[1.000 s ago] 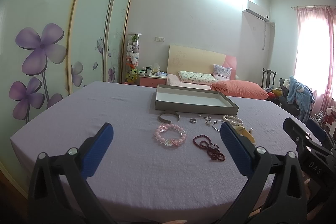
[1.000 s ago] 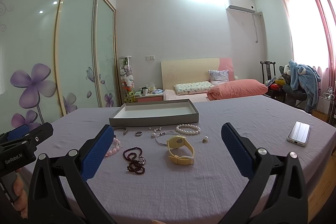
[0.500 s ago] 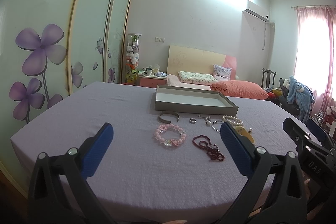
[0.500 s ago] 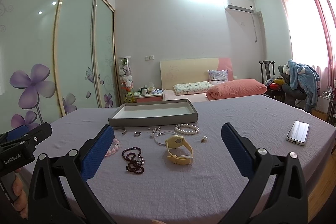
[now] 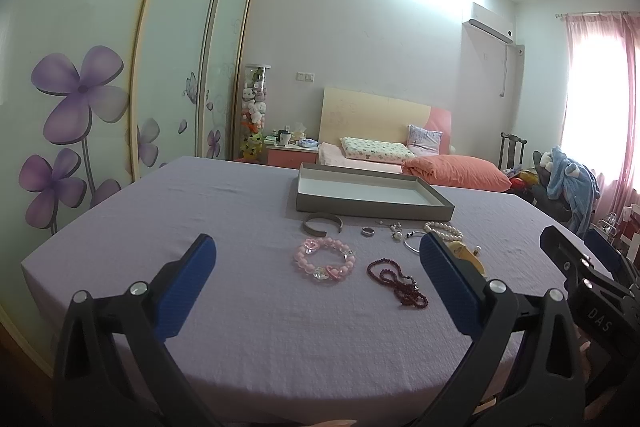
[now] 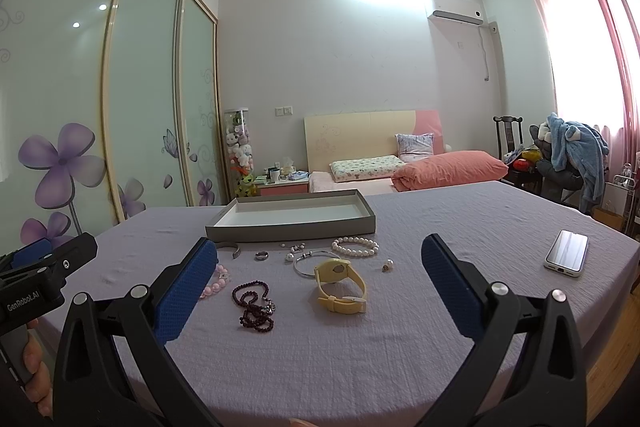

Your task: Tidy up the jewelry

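Sorting not yet begun: left gripper and right gripper hover with jaws released, empty, while all jewelry, including the pink bead bracelet, lies on the counter before the empty tray, so the next move calls for a first pick.

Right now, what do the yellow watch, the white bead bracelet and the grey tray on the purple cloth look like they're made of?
Yellow watch: probably soft rubber or silicone; the matte pale strap curls up on its own.
White bead bracelet: pearl or imitation pearl; round, glossy white beads, real or fake cannot be told.
Grey tray: likely cardboard; thin straight walls, dull grey outside, white inside.
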A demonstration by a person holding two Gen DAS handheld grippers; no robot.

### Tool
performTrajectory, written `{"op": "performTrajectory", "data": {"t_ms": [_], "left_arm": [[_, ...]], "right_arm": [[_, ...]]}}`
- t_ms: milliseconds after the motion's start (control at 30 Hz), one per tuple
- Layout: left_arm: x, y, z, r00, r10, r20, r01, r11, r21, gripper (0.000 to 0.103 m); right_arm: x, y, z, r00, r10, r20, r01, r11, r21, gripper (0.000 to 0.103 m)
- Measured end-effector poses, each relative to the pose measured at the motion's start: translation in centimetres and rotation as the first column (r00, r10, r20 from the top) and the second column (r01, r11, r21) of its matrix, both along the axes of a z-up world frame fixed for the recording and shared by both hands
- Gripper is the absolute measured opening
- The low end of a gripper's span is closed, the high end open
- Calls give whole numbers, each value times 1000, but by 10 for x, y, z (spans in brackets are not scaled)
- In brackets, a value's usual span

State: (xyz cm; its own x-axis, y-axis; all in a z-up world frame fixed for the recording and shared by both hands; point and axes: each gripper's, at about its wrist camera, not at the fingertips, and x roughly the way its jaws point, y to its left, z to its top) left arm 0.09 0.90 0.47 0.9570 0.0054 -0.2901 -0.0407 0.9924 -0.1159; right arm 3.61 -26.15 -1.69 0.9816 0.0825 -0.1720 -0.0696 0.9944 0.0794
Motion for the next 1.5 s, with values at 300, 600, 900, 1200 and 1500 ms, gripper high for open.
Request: {"op": "performTrajectory", "data": {"t_ms": [300, 600, 900, 1200, 1500], "left_arm": [[0, 0, 0, 1000, 0, 1, 0, 1000, 0, 99], [0, 0, 0, 1000, 0, 2, 0, 1000, 0, 99], [0, 0, 0, 1000, 0, 2, 0, 1000, -1, 99], [0, 0, 0, 1000, 0, 1, 0, 1000, -1, 99], [18, 2, -11, 998, -26, -50, 25, 999, -29, 99]], "right_arm": [[0, 0, 0, 1000, 0, 1, 0, 1000, 0, 101], [0, 0, 0, 1000, 1, 1, -1, 1000, 0, 101], [0, 0, 0, 1000, 0, 1, 0, 1000, 0, 101], [1, -4, -2, 1000, -2, -5, 2, 1000, 1, 101], [26, -10, -12, 997, -3, -81, 2, 1000, -5, 101]]}}
